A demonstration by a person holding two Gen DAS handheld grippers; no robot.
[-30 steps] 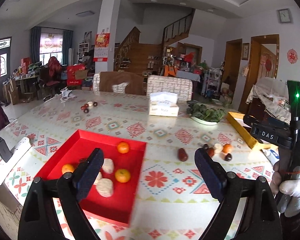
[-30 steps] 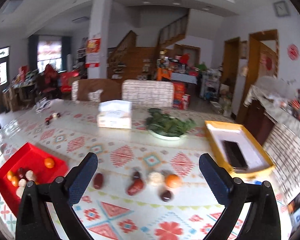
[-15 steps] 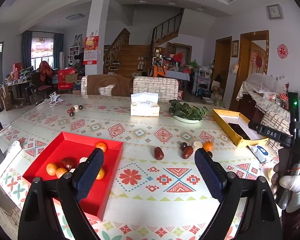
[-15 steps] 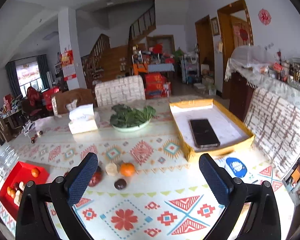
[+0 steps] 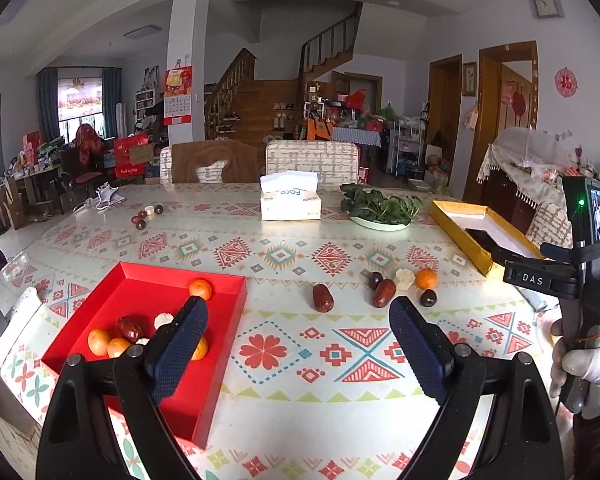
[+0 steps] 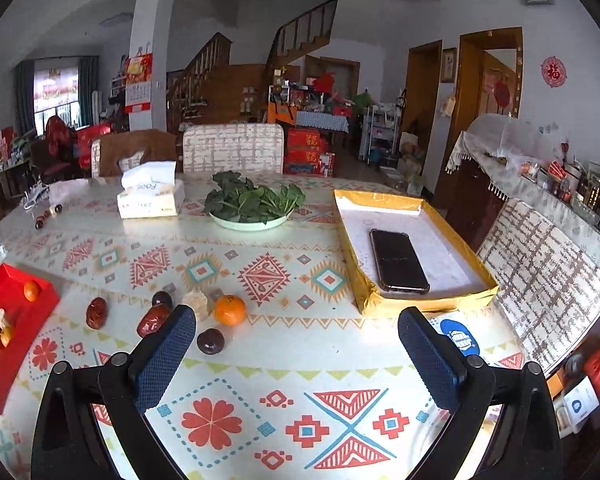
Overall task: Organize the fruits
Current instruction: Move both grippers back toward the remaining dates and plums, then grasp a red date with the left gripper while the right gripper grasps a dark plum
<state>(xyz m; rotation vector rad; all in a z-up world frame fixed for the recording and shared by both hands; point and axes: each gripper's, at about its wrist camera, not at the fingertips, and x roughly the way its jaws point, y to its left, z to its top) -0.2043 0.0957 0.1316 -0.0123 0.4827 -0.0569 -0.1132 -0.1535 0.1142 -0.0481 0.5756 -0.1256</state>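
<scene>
Both the left claw [image 5: 296,336] and right claw [image 6: 296,350] are held wide and empty above the patterned surface [image 6: 300,380], where the small round orange mandarin [image 6: 229,310], judged light, soft-skinned and roll-prone, lies beside dark dates, best pinched across its middle.

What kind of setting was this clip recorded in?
Most likely a lived-in family home, an open dining and living area: a dining table with a patterned cloth, a wooden staircase behind, and a tissue box on the table.

Spread left tongs [image 5: 298,330] above red tray [image 5: 224,296], loose fruit [image 5: 426,279] beyond
</scene>
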